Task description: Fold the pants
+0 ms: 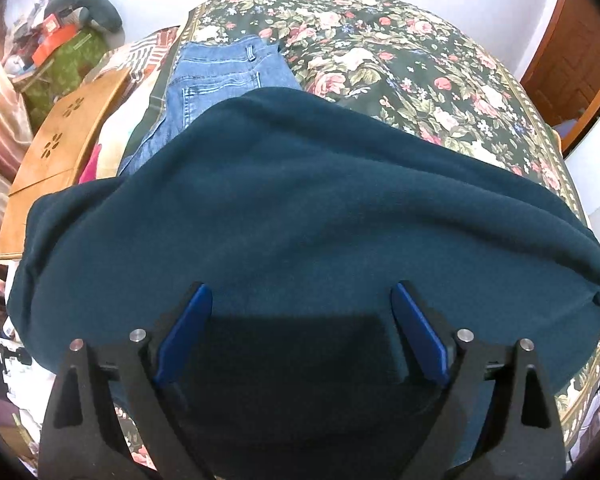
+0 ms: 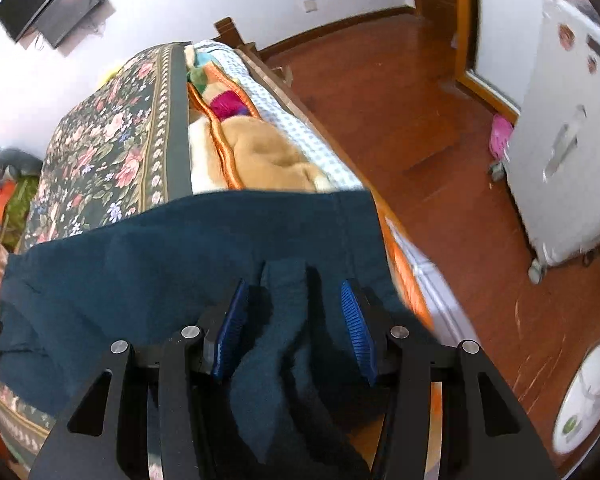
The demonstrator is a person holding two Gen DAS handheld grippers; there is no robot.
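The dark teal pants (image 1: 300, 208) lie spread across the near part of the bed (image 1: 420, 72), on its floral cover, with a pair of blue jeans (image 1: 220, 76) just beyond them on the far left. The left gripper (image 1: 302, 300) hangs over the teal cloth with its jaws wide apart and nothing between them. The right gripper (image 2: 296, 300) has its jaws partly open around a raised fold of the pants at the bed's right edge; whether the pads press it cannot be told

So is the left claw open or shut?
Open. The left claw has its blue fingers wide apart over the teal pants, pinching nothing.
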